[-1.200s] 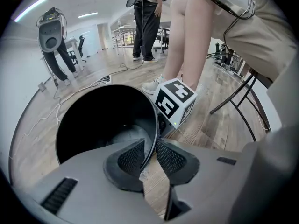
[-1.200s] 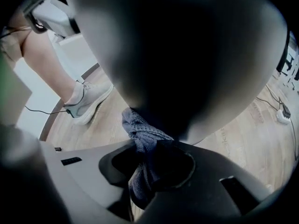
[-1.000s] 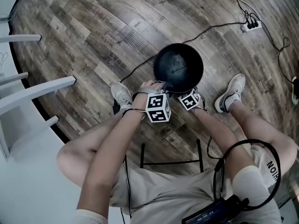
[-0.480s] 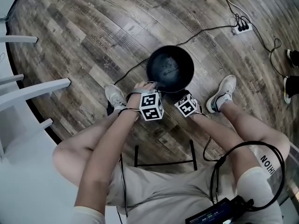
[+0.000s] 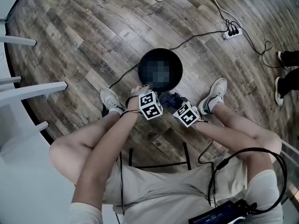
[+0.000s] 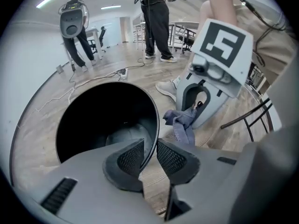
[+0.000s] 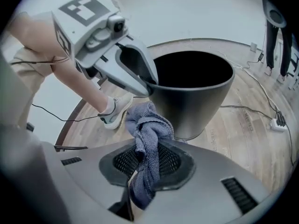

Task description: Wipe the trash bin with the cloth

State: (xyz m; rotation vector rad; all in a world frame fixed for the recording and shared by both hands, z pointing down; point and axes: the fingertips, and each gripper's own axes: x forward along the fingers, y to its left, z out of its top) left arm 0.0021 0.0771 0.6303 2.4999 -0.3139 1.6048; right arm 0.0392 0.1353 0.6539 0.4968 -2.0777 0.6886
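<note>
Our right gripper's (image 7: 149,161) jaws pinched the soft, limp cloth (image 7: 148,125) at a bunched fold, its ends dangling. Beyond, our left gripper's (image 6: 149,157) jaws clamped the thin, stiff rim of the trash bin (image 6: 157,118). We judged the bin light and easily tipped on the floor (image 7: 252,125).

The 2 bare forearms reach forward and down, with the grippers close side by side and pointing steeply downward. The left forearm (image 5: 110,146) ends in the left gripper (image 6: 149,154), whose jaws stand only narrowly apart, pinched on the rim of the trash bin (image 6: 107,120). The right forearm (image 5: 233,127) ends in the right gripper (image 7: 147,161), whose jaws are clamped on the bunched cloth (image 7: 147,129).
</note>
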